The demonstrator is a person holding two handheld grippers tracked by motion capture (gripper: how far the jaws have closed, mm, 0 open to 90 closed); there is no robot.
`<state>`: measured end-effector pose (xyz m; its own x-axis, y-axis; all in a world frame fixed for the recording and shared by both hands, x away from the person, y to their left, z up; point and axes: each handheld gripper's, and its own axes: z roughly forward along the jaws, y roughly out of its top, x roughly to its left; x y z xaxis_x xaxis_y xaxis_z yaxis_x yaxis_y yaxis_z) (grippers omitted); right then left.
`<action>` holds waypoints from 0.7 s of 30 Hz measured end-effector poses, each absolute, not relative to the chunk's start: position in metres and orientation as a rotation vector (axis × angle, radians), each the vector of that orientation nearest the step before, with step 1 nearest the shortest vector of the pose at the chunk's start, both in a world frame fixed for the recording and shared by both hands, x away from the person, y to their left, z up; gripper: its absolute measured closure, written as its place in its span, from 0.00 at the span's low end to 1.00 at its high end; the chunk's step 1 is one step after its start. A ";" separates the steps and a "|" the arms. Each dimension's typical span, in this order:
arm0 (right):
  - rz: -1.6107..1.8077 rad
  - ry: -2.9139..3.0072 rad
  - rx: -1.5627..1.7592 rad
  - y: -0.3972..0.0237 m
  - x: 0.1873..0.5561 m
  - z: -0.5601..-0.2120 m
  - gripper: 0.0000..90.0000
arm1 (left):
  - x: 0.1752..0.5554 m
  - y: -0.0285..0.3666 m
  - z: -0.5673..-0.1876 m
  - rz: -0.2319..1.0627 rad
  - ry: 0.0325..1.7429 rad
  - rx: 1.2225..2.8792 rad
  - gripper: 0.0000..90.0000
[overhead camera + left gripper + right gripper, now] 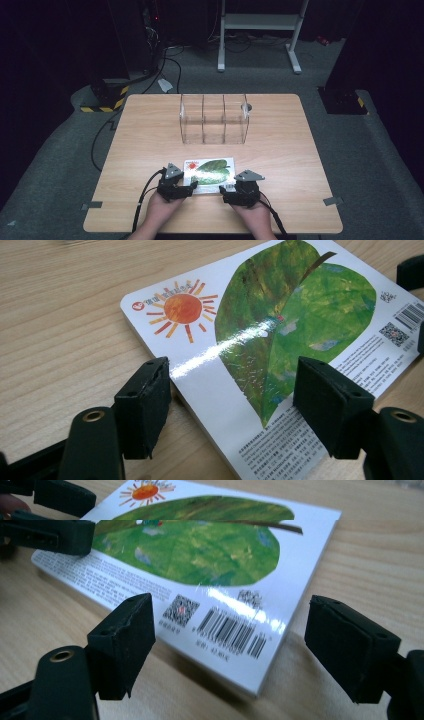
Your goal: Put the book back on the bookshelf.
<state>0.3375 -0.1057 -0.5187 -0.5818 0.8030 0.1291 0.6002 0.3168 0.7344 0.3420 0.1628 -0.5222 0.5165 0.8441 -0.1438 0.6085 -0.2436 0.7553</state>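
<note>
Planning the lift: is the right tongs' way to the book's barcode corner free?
Probably yes: the right tongs stand open astride the book corner, nothing between; the left tongs work the far end.

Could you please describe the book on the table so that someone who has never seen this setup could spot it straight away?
On the wooden table, look at the near edge, in front of the clear plastic organizer. The book lies flat there between the left tongs and the right tongs. It is glossy white with a big green leaf, an orange sun and a barcode, the one colourful thing there.
</note>
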 end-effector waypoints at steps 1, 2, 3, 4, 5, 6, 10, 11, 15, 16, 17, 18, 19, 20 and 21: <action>1.123 2.325 1.272 -0.106 0.338 -0.519 0.22 | 0.342 0.163 -0.522 0.375 1.187 1.961 0.35; 1.125 2.334 1.281 -0.108 0.335 -0.520 0.22 | 0.339 0.162 -0.523 0.375 1.213 1.944 0.34; 1.130 2.341 1.281 -0.109 0.334 -0.521 0.22 | 0.339 0.161 -0.523 0.379 1.220 1.943 0.35; 1.132 2.350 1.261 -0.109 0.335 -0.522 0.21 | 0.338 0.161 -0.523 0.377 1.233 1.940 0.35; 1.133 2.355 1.260 -0.109 0.335 -0.523 0.21 | 0.338 0.161 -0.523 0.367 1.247 1.932 0.35; 1.133 2.355 1.260 -0.109 0.335 -0.523 0.21 | 0.338 0.161 -0.523 0.367 1.247 1.932 0.35; 1.138 2.372 1.248 -0.107 0.331 -0.523 0.20 | 0.336 0.160 -0.524 0.355 1.280 1.901 0.35; 1.138 2.372 1.248 -0.107 0.331 -0.523 0.20 | 0.336 0.160 -0.524 0.355 1.280 1.901 0.35; 1.170 2.352 1.249 -0.108 0.318 -0.522 0.20 | 0.330 0.161 -0.524 0.374 1.271 1.880 0.37; 1.173 2.348 1.247 -0.107 0.316 -0.522 0.20 | 0.329 0.161 -0.523 0.383 1.268 1.875 0.37; 1.173 2.348 1.247 -0.107 0.316 -0.522 0.20 | 0.329 0.161 -0.523 0.383 1.268 1.875 0.37; 1.169 2.350 1.239 -0.106 0.314 -0.523 0.19 | 0.329 0.161 -0.523 0.394 1.261 1.878 0.37; 1.159 2.354 1.235 -0.104 0.313 -0.522 0.19 | 0.329 0.161 -0.522 0.391 1.263 1.871 0.37; 1.166 2.356 1.233 -0.104 0.312 -0.523 0.19 | 0.330 0.162 -0.522 0.386 1.265 1.858 0.38; 1.166 2.354 1.237 -0.104 0.311 -0.523 0.19 | 0.330 0.162 -0.522 0.386 1.265 1.858 0.37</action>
<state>0.3113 -0.1036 -0.5226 -0.6138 0.7758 0.1462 0.5863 0.3239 0.7425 0.3295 0.1624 -0.5216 0.4447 0.8746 -0.1930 0.6177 -0.1435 0.7732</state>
